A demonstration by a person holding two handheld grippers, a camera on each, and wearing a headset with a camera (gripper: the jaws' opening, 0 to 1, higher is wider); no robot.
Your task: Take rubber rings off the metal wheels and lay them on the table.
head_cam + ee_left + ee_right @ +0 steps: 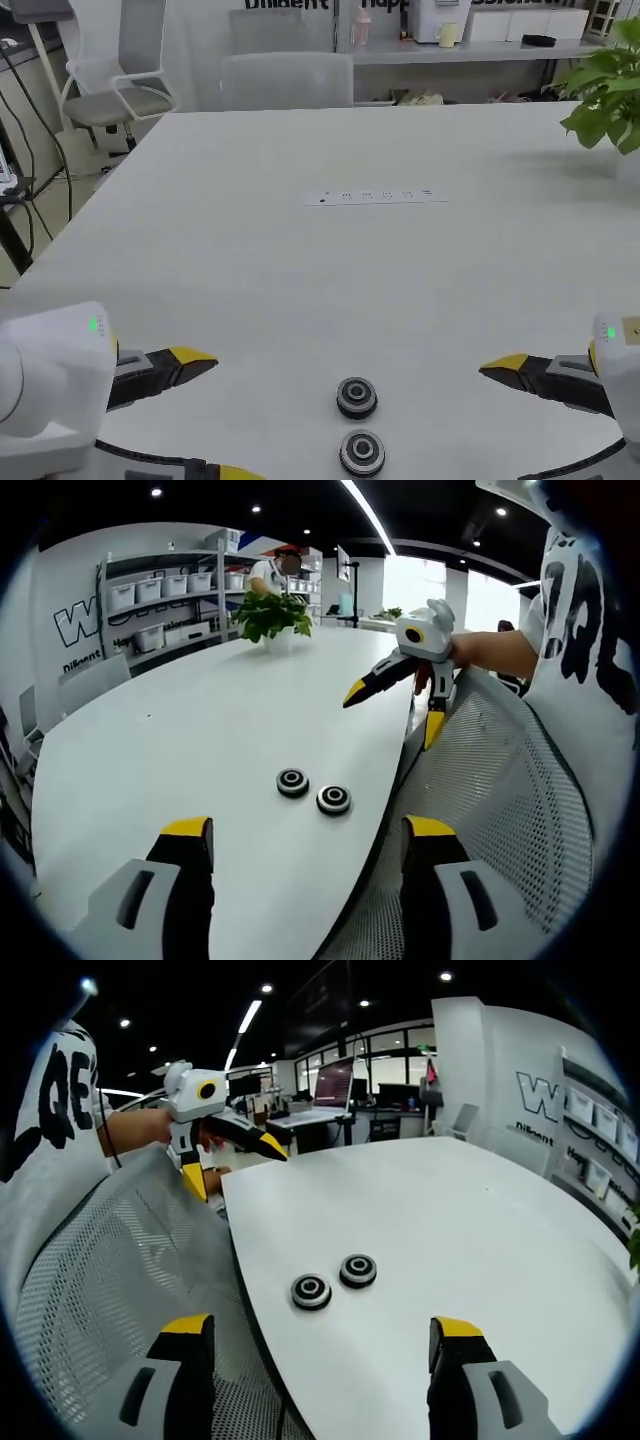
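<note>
Two metal wheels sit close together near the front edge of the white worktop (300, 270). Both the farther wheel (356, 396) and the nearer wheel (362, 451) carry a black rubber ring (341, 397). The left tool (308, 830) and right tool (322, 1324) hover on either side, well apart from the wheels, jaws wide and empty. A plant (605, 95) stands far right.

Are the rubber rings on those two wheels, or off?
On. The far wheel and the near wheel each show a dark band around a metal hub.
</note>
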